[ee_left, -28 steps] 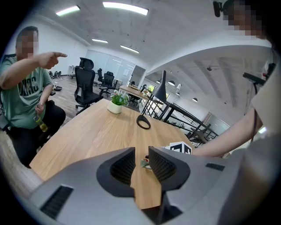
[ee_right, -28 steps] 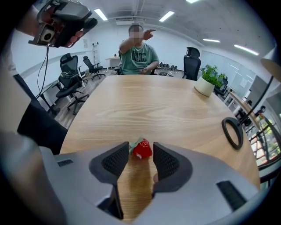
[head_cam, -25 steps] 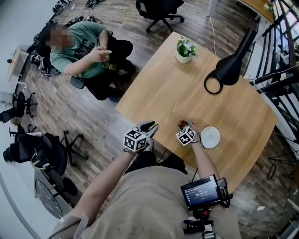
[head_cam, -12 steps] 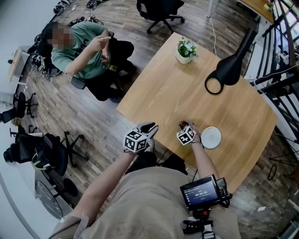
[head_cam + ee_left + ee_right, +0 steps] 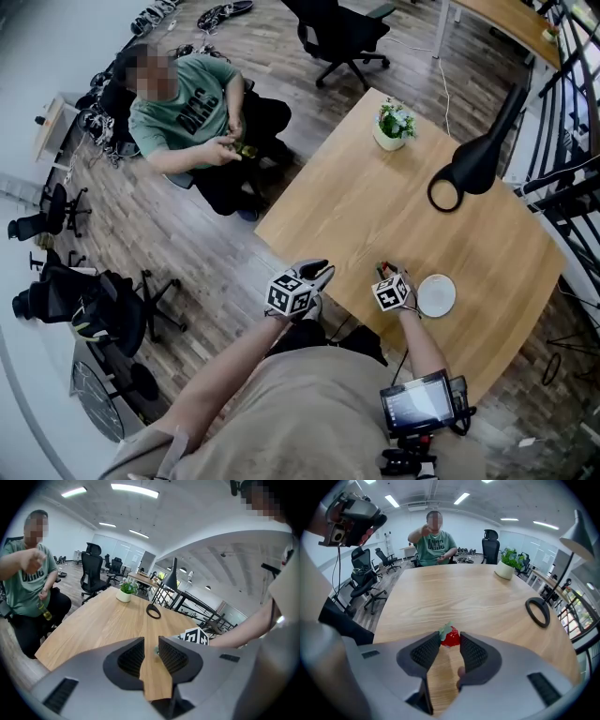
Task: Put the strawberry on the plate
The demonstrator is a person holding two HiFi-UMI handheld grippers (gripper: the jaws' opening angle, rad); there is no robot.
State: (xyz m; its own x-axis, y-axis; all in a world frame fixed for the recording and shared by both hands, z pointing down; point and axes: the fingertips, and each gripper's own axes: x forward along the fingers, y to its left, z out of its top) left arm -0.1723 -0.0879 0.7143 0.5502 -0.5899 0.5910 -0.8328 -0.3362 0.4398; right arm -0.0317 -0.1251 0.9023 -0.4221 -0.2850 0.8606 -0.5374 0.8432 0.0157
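Plate [image 5: 436, 294]: white, round, on the wooden table [image 5: 375, 197] just beside the right gripper [image 5: 389, 281].
Strawberry [image 5: 450, 637]: red, green-leafed, lying on the table off the plate, between the right gripper's tips, whose jaws are closing on it.
Left gripper [image 5: 150, 648]: jaws apart, only tabletop between them, held at the table's near edge.
Pot [image 5: 392, 136]: white, holding a leafy plant, far side.
Lamp [image 5: 473, 164]: black, ring base.
Room: plank floor, office chairs, a seated person [image 5: 187, 112] in a green shirt.
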